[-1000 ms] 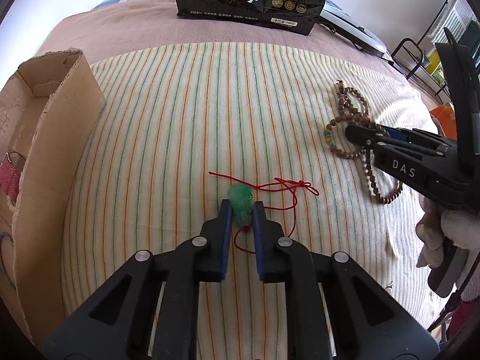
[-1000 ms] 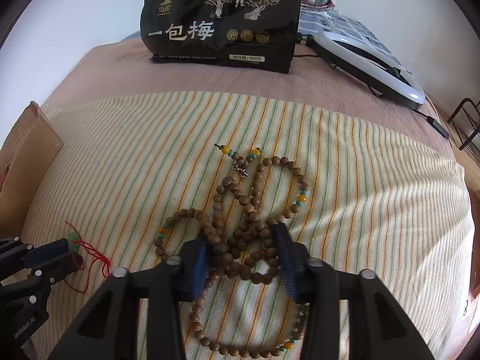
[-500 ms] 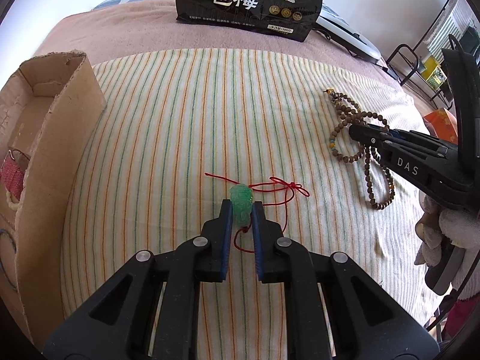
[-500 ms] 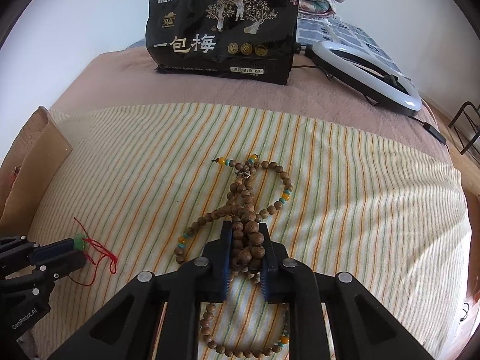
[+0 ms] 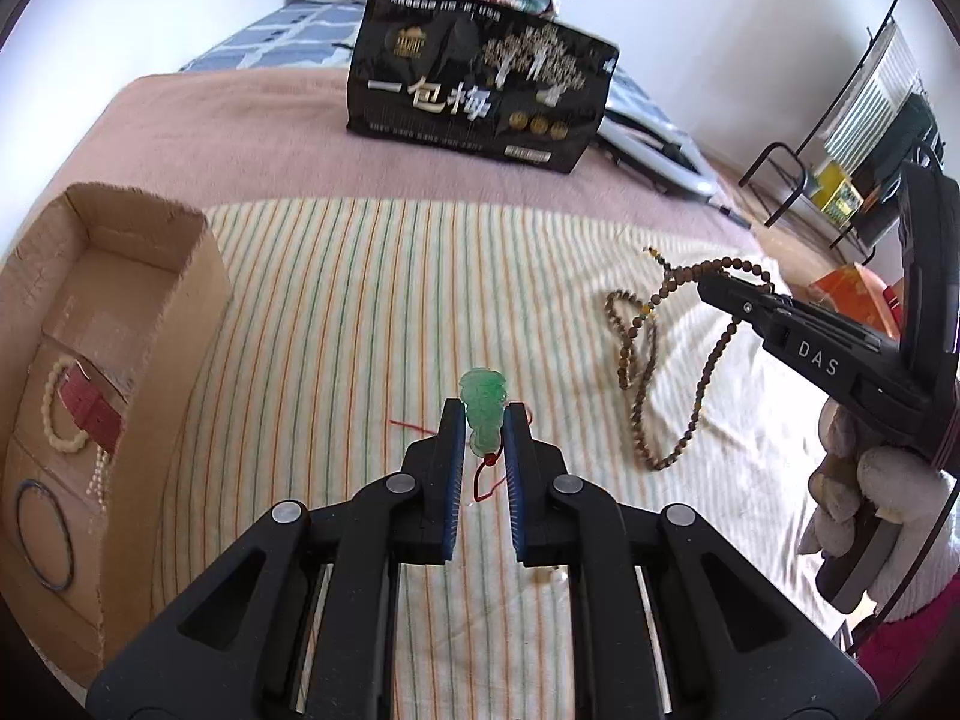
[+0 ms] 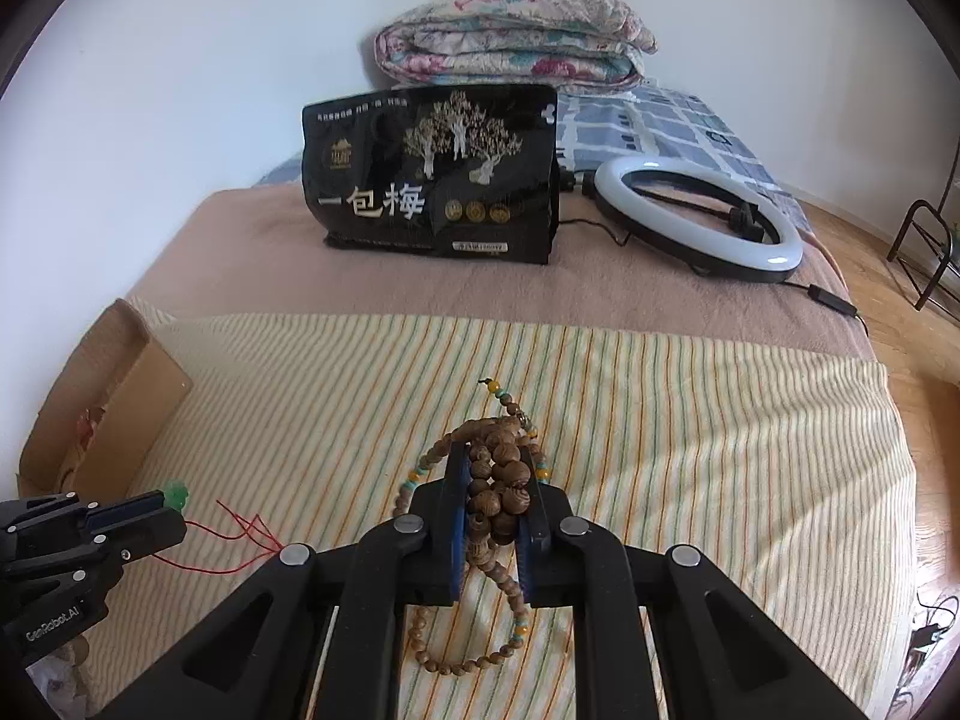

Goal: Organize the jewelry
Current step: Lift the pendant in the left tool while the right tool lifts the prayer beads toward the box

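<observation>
The left tongs (image 5: 485, 423) pinched the green pendant (image 5: 483, 401), the right tongs (image 6: 493, 487) pinched the wooden bead necklace (image 6: 501, 483); best carried slowly to the cardboard box (image 5: 114, 324).

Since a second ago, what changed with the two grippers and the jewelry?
The right gripper has just closed on the wooden bead necklace and lifted it, strands dangling. The left gripper raised the green pendant, red cord trailing. Cardboard box and black bag stayed put.

The black bag (image 6: 432, 180) on the bed reads "一包梅" in large pale characters. The right tool (image 5: 708, 294) bears "DAS" on its side. The left tool (image 6: 171, 501) carries "GenRobot.AI".
</observation>
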### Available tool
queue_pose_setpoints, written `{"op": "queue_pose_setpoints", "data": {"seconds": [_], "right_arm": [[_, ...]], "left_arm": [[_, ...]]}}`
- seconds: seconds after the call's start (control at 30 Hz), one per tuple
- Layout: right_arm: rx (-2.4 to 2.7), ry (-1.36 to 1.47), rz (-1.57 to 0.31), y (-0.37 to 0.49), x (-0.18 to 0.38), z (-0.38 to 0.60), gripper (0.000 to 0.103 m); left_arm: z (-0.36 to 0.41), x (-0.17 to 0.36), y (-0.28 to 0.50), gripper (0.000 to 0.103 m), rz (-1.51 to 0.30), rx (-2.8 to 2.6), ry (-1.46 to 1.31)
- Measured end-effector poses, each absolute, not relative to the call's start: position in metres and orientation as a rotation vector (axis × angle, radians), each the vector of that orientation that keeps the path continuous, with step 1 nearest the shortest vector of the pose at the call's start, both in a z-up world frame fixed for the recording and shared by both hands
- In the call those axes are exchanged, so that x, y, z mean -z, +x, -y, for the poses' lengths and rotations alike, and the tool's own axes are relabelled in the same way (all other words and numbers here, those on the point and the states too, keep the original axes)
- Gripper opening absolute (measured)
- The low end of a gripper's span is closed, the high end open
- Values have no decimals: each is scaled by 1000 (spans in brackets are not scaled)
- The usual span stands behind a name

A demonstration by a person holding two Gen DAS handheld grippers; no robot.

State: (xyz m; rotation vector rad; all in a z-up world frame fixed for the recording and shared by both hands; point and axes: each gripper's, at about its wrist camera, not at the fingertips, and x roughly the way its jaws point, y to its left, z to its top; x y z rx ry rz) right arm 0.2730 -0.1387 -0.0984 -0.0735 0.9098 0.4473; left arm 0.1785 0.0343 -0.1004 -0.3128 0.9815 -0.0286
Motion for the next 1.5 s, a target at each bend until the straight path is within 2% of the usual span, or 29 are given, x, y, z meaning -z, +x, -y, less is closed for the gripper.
{"op": "queue_pose_setpoints", "data": {"seconds": [0.33,0.9,1.5], "right_arm": [[-446,-22,-790,251,45,154,10],[-490,-1,-674,216,-14,148,10],[-574,-10,-586,180,-81,110,10]], "left_arm": [[-36,59,167,11,-868,49,-288],[-51,25,148,11,-783,44,-286],[-107,-23,111,11,-695,-4,-318]]}}
